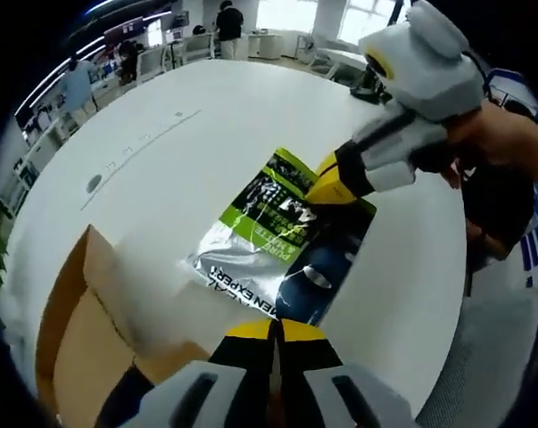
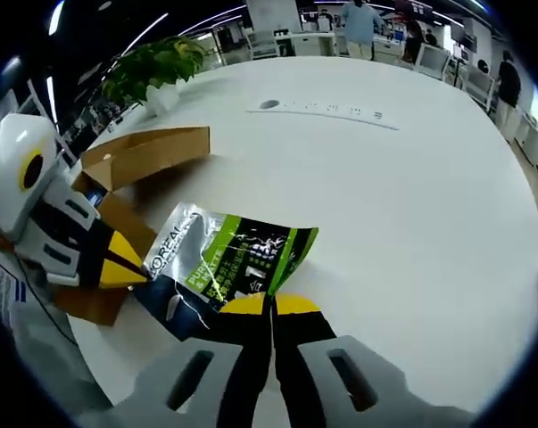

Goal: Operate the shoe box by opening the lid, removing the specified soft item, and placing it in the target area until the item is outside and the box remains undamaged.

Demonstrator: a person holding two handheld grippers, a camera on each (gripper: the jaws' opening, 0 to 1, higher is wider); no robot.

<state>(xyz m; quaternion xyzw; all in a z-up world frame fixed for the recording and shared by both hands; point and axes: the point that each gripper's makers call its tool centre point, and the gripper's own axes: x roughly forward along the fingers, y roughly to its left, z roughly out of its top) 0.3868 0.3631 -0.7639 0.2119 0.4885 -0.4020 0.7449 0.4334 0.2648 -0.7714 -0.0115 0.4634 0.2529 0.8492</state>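
Observation:
A soft foil pouch [image 1: 277, 236] printed green, black and silver lies over the white table [image 1: 206, 116], outside the brown cardboard shoe box [image 1: 81, 339]. The box stands open beside it. My left gripper [image 1: 273, 330] is shut with its yellow tips at the pouch's near blue corner. My right gripper [image 1: 326, 183] comes in from the right and is shut on the pouch's green edge. In the right gripper view the pouch [image 2: 228, 259] runs under my right gripper [image 2: 270, 306]. There the left gripper [image 2: 130, 260] pinches its silver corner in front of the open box [image 2: 144, 147].
A hand [image 1: 505, 143] holds the right gripper. A potted plant [image 2: 157, 67] stands at the table's far corner. A flush socket strip [image 2: 326, 111] runs across the tabletop [image 2: 411, 205]. People and desks are in the background.

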